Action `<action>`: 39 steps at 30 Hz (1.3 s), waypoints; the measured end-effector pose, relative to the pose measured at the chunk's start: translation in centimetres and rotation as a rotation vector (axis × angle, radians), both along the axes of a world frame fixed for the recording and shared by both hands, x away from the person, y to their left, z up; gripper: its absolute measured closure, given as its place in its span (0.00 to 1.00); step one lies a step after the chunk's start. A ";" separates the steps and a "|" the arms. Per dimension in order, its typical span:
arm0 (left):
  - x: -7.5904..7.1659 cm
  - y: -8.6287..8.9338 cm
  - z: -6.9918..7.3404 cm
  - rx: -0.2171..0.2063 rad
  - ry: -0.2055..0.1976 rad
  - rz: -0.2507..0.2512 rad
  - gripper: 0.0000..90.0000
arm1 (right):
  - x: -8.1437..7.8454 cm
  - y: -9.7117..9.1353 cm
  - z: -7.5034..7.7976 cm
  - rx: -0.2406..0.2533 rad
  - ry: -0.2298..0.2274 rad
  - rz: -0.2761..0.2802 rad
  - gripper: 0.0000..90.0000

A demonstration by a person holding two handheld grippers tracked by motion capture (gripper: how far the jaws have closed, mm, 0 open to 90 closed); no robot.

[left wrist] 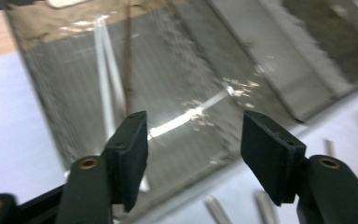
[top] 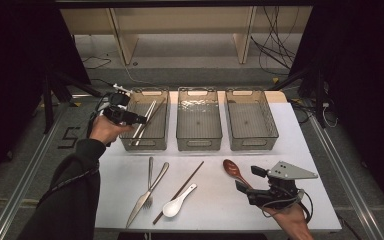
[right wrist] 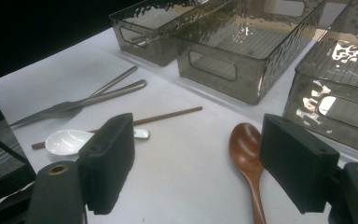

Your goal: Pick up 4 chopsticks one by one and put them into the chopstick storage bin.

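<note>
My left gripper (top: 140, 120) (left wrist: 193, 140) hangs open over the near part of the left bin (top: 145, 144), nothing between its jaws. In that bin lie two pale chopsticks (left wrist: 103, 70) (top: 145, 122) and a brown chopstick (left wrist: 127, 60). My right gripper (top: 249, 179) (right wrist: 196, 163) stands open low over the table's front right. A wooden spoon (top: 231, 169) (right wrist: 246, 149) lies on the table by its jaw on the right of the right gripper view, untouched.
Empty middle bin (top: 199, 142) and right bin (top: 252, 142) stand beside the left one. On the white table lie a fork (top: 150, 172), a knife (top: 145, 197), a brown chopstick (top: 182, 187) and a white ceramic spoon (top: 176, 204) (right wrist: 70, 141).
</note>
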State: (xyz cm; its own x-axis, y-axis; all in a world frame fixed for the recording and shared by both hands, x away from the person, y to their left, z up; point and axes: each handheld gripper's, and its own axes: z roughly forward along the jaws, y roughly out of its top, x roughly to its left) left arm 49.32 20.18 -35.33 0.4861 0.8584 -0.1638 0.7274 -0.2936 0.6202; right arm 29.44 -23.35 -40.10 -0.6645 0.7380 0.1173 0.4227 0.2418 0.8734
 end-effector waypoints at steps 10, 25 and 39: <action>-5.5 -2.7 -0.8 0.017 0.019 -0.075 0.30 | 0.0 0.0 0.0 -0.002 0.000 -0.001 0.31; -9.4 -6.1 -4.5 0.069 0.113 -0.149 0.22 | -0.1 0.1 0.1 -0.004 -0.002 -0.001 0.31; -10.6 -7.6 -6.7 0.126 0.157 -0.186 0.22 | -0.1 0.2 0.0 -0.009 -0.004 0.004 0.31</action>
State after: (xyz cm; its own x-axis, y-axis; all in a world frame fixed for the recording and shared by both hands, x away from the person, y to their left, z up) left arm 38.70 12.55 -42.04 0.6141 0.7753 -0.1474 0.7385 -0.4987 0.4538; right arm 29.37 -23.20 -40.05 -0.6681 0.7362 0.1081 0.4181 0.2513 0.8729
